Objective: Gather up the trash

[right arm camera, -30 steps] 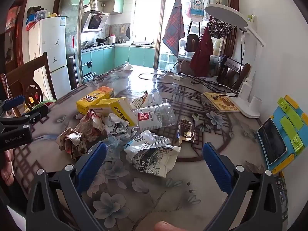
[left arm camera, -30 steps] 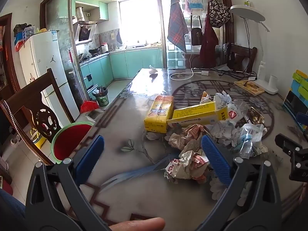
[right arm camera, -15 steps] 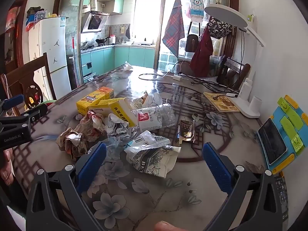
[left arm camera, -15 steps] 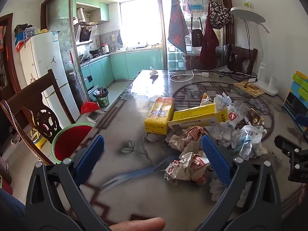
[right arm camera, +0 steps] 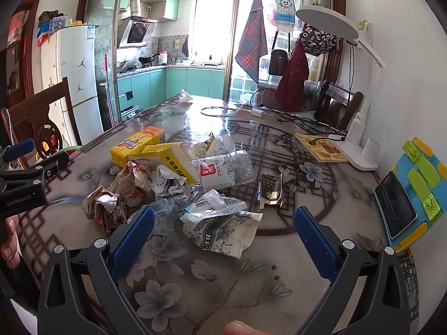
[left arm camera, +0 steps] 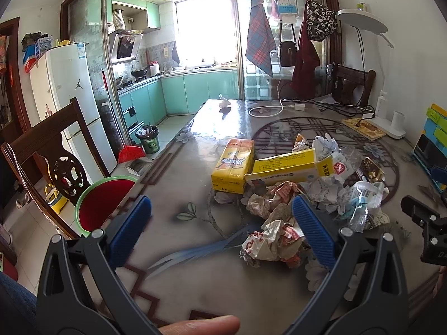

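Observation:
A heap of trash lies on the patterned table [left arm camera: 195, 293]: two yellow boxes [left arm camera: 233, 164], crumpled paper wads [left arm camera: 272, 244], a crushed clear bottle [right arm camera: 226, 169], a printed snack bag [right arm camera: 220, 230] and a small dark foil pack [right arm camera: 269, 191]. My left gripper [left arm camera: 220, 229] is open and empty above the table's near edge, with a paper wad just inside its right finger. My right gripper [right arm camera: 223, 241] is open and empty, with the snack bag between its fingers. A red bin with a green rim [left arm camera: 104, 203] stands on the floor left of the table.
A wooden chair [left arm camera: 50, 162] stands by the bin. A white lamp base [right arm camera: 360, 153], a book [right arm camera: 321, 148], cables [right arm camera: 293, 117] and a phone on a blue-green stand [right arm camera: 405, 195] sit along the table's right side. A second small bin [left arm camera: 149, 139] and a fridge [left arm camera: 69, 106] stand beyond.
The left gripper's view has shifted very slightly. Both grippers stay open and nothing on the table has moved.

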Available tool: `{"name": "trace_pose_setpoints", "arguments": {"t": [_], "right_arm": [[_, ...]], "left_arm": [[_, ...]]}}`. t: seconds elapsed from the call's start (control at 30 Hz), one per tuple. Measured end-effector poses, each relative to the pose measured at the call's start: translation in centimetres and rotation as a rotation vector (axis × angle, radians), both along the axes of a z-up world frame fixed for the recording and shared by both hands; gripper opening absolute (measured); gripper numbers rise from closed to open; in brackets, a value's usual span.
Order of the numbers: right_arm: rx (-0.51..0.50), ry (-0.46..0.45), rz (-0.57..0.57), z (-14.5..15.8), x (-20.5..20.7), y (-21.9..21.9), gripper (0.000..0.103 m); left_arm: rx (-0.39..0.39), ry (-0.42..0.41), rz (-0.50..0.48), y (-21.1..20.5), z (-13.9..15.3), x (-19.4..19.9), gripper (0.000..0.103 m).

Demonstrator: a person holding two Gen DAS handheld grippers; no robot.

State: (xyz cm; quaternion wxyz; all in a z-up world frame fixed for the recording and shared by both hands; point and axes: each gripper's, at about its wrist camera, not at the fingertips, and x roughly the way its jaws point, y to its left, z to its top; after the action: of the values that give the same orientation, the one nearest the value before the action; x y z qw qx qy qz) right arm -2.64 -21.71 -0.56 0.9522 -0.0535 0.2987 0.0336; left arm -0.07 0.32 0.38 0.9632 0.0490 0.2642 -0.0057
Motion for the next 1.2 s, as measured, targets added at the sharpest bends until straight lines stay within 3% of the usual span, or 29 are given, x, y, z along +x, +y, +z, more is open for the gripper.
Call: {"name": "trace_pose_setpoints", "arguments": {"t": [1.2], "right_arm": [[0.001, -0.002, 0.0, 0.04, 0.01, -0.05, 0.097]], "left_arm": [[0.005, 0.004, 0.001, -0.24, -0.16, -0.03, 0.1]]}}
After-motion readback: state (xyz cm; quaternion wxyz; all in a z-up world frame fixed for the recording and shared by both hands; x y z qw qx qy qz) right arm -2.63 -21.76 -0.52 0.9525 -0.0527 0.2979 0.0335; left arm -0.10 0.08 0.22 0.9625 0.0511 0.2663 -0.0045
